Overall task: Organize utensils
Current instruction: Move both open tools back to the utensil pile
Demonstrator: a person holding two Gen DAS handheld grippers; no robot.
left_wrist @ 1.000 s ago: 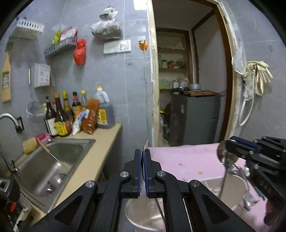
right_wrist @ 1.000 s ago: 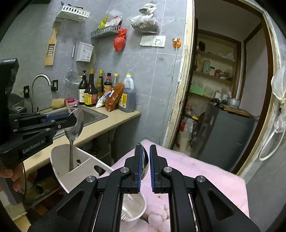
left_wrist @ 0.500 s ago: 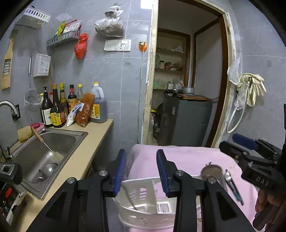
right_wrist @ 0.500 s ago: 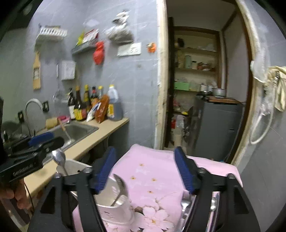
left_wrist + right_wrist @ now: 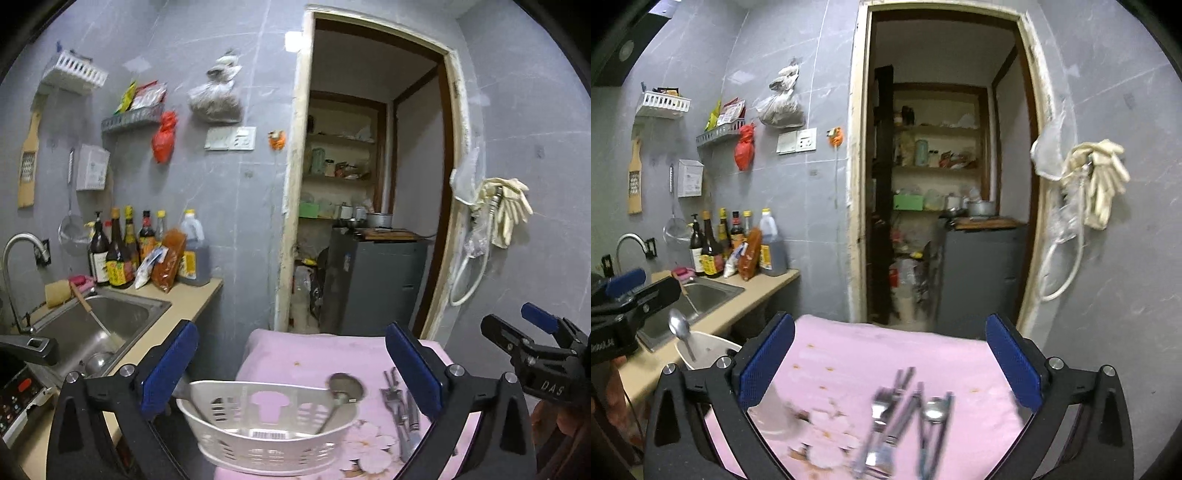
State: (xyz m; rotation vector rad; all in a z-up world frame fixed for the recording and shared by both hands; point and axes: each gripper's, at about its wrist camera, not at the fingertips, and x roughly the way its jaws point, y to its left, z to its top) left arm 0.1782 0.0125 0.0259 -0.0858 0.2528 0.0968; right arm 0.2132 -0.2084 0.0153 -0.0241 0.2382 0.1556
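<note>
Leaning in white slotted basket (image 5: 266,439): spoon (image 5: 341,391), bowl up over right rim, handle down inside. Second handle slanting inside basket at left, type unclear. Basket on pink flowered cloth (image 5: 314,354), left part of table, next to counter edge. Loose utensils (image 5: 400,413) flat on cloth just right of basket, apart from it; in right wrist view same pile (image 5: 905,417) blurred, fork and spoon heads readable, rest unclear. In right view basket (image 5: 705,347) at left with spoon (image 5: 679,330) sticking up.

Left gripper (image 5: 291,369): jaws opening, spread wide, blue pads either side of basket, touching nothing, nothing gripped. Right gripper (image 5: 890,362): jaws opening, wide apart, above utensil pile, nothing pinched.

Further out: steel sink (image 5: 99,325) in tan counter at left, tap, bottles (image 5: 122,254) against grey tiled wall, red bag and wall racks above. Doorway behind table, grey cabinet (image 5: 369,280) and shelves beyond. Gloves (image 5: 506,210) hung on wall at right.
</note>
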